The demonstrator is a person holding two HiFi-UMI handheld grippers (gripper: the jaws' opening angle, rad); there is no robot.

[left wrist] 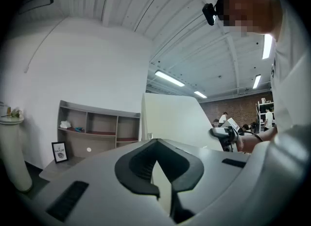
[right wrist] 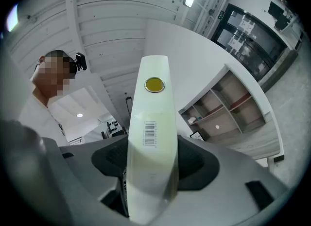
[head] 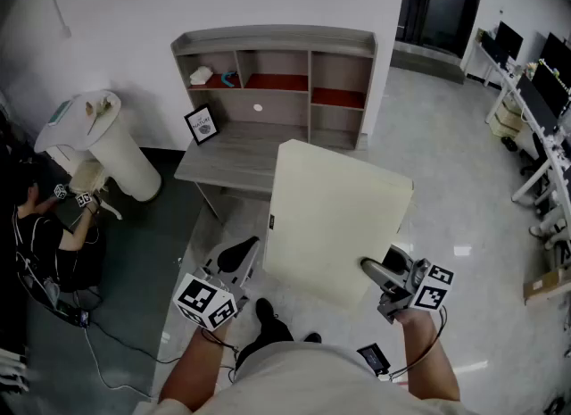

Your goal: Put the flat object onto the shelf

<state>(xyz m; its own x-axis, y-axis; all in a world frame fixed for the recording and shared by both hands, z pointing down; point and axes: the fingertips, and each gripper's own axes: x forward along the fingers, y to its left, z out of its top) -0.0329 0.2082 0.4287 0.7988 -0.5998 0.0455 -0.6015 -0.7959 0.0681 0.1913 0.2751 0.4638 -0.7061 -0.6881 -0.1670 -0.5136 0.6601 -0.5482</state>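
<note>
Flat object [head: 335,221] in right claw [right wrist: 148,171]

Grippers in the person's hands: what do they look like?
Both are grey plastic with black pads. The left gripper and the right gripper each carry a white cube with black square markers. A black cable trails from the right one. The shirt is pale.

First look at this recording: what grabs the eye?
A big cream flat panel fills the middle of the head view, gripped at its near edges by the left gripper and the right gripper. Beyond it, a grey shelf with red-floored cubbies stands against the white wall.
</note>
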